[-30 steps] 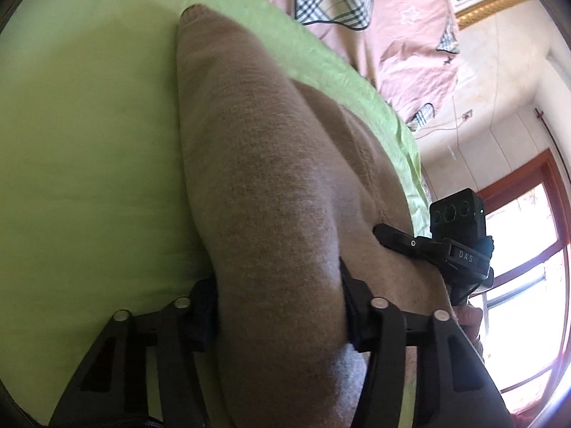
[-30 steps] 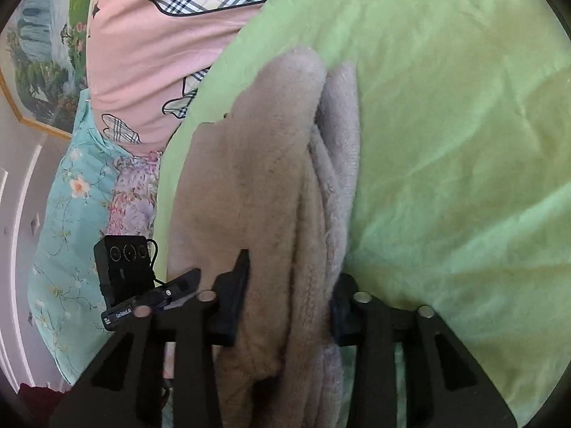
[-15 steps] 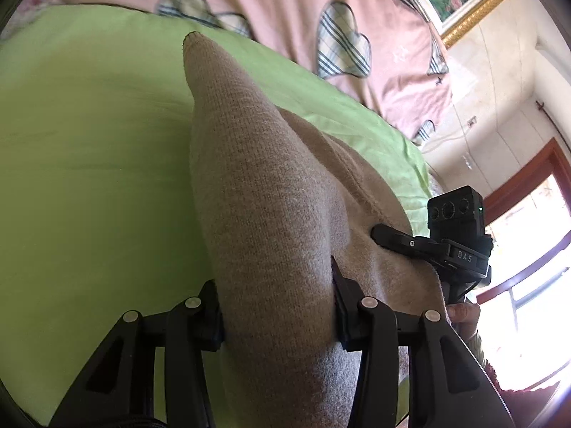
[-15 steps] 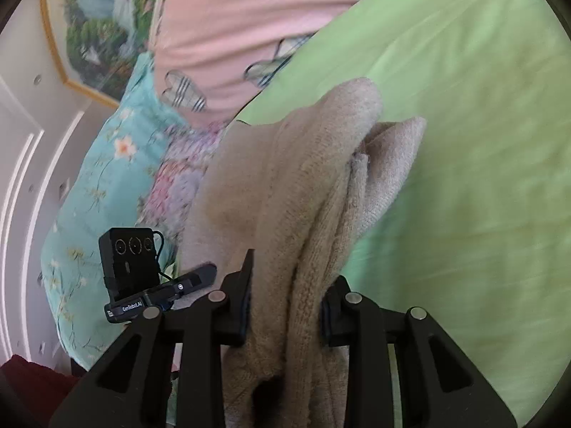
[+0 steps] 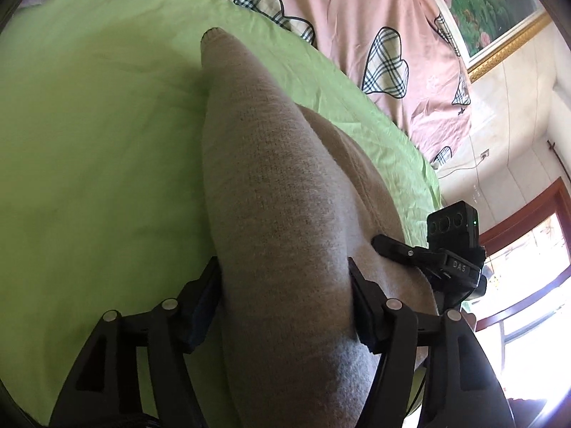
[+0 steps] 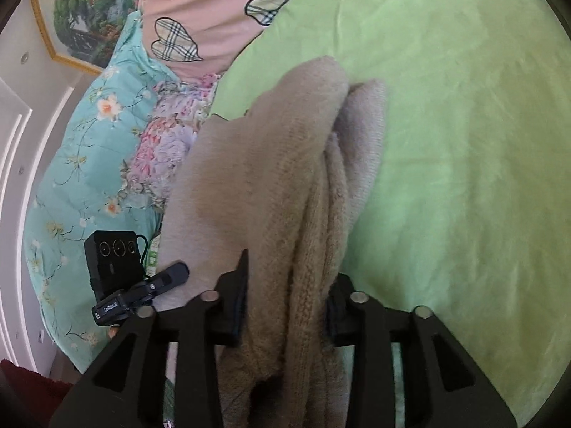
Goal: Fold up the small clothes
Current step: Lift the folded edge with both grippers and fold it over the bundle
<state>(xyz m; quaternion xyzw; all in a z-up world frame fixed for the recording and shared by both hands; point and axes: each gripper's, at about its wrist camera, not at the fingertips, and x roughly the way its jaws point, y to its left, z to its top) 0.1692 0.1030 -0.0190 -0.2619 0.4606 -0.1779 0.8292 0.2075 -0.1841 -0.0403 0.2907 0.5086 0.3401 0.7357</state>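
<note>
Beige knit, a small sweater [image 5: 271,214], lay draped forward over the green sheet [image 5: 89,142] of the bed, with one bunched end passing between the fingers of each gripper. The left gripper [image 5: 285,306] had a thick fold of the fabric between its jaws, which were opening; the pads still seemed to touch the cloth on both sides, though whether they were pressing could not be told for certain. The right gripper [image 6: 287,303] held the other end, a gathered bundle of knit layers, and its jaws were likewise opening with the cloth between them. In the right wrist view the sweater [image 6: 271,164] showed several layers stacked side by side, so at least one fold looked made. Judging from this, the garment had been doubled over and was being laid down and let go near the far part of the sheet, close to the pink quilt [image 5: 374,35] with plaid hearts. What appeared left was to free both ends fully, flatten the bulging fold, and perhaps fold once more, since the bundle looked rounded rather than flat.
</note>
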